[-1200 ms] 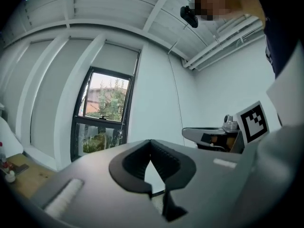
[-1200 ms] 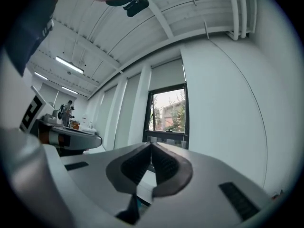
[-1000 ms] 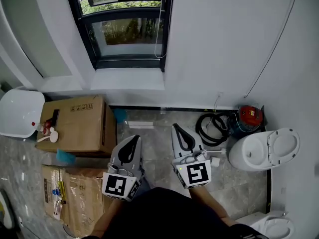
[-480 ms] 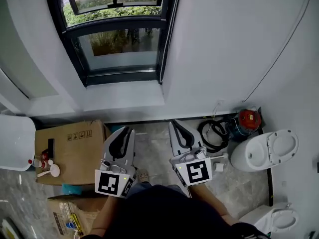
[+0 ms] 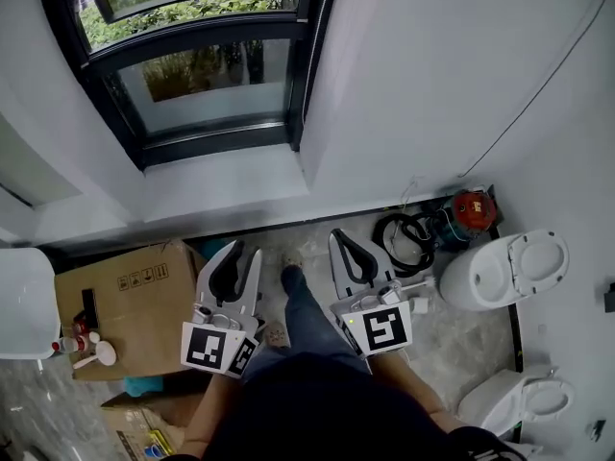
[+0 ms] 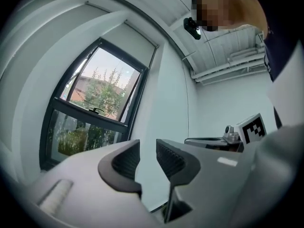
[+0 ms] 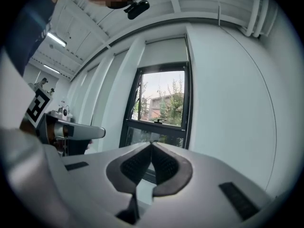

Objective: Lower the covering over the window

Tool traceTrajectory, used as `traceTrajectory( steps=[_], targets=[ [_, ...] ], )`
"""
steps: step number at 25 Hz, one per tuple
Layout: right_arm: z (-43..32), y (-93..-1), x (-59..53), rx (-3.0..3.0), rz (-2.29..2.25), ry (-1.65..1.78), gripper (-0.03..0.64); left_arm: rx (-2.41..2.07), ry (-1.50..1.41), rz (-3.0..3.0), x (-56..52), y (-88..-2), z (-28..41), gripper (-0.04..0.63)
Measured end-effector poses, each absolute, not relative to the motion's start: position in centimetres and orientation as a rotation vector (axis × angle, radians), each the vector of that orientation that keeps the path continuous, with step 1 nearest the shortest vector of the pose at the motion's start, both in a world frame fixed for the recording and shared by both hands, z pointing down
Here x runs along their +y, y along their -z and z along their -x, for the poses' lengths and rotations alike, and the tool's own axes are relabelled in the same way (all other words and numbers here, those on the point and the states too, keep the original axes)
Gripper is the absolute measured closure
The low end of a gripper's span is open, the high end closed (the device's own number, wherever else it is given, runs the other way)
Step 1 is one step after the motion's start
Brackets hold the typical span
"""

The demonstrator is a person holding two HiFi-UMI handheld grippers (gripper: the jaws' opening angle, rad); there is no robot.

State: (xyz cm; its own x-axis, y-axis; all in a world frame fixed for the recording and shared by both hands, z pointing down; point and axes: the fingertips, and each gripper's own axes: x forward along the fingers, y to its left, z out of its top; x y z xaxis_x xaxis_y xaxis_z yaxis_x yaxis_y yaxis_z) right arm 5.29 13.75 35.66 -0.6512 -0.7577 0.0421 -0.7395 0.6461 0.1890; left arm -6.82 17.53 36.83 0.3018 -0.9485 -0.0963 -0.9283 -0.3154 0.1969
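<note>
The black-framed window (image 5: 192, 65) stands ahead above a white sill (image 5: 231, 181). A pale roller blind (image 7: 164, 51) covers only its top part; the left gripper view shows this blind (image 6: 128, 37) too. A thin cord (image 6: 187, 103) hangs down the wall right of the frame. My left gripper (image 5: 240, 250) is held low in front of me, its jaws opening with nothing between them; it points at the wall beside the window (image 6: 148, 148). My right gripper (image 5: 338, 236) is next to it, shut and empty, aimed at the window's lower edge (image 7: 151, 146).
A cardboard box (image 5: 125, 291) with small items sits on the floor at left, beside a white basin (image 5: 19, 301). At right are a coiled black hose (image 5: 404, 230), a red device (image 5: 471, 207) and two toilets (image 5: 504, 272), (image 5: 524, 401). The person's foot (image 5: 288, 281) is forward between the grippers.
The view has moved closer to the window and sill. A foot has stepped forward between the grippers. The left jaws have parted; the right ones stay together.
</note>
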Motion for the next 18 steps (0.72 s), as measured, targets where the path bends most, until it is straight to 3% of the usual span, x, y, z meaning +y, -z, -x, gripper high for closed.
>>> traceTrajectory(
  steps=[18],
  targets=[
    [-1.1,-31.4,-11.5,-2.788,-1.307,0.363,0.604,-1.773,0.309,-2.542,-7.8,-32.3,9.7,0.504]
  ],
)
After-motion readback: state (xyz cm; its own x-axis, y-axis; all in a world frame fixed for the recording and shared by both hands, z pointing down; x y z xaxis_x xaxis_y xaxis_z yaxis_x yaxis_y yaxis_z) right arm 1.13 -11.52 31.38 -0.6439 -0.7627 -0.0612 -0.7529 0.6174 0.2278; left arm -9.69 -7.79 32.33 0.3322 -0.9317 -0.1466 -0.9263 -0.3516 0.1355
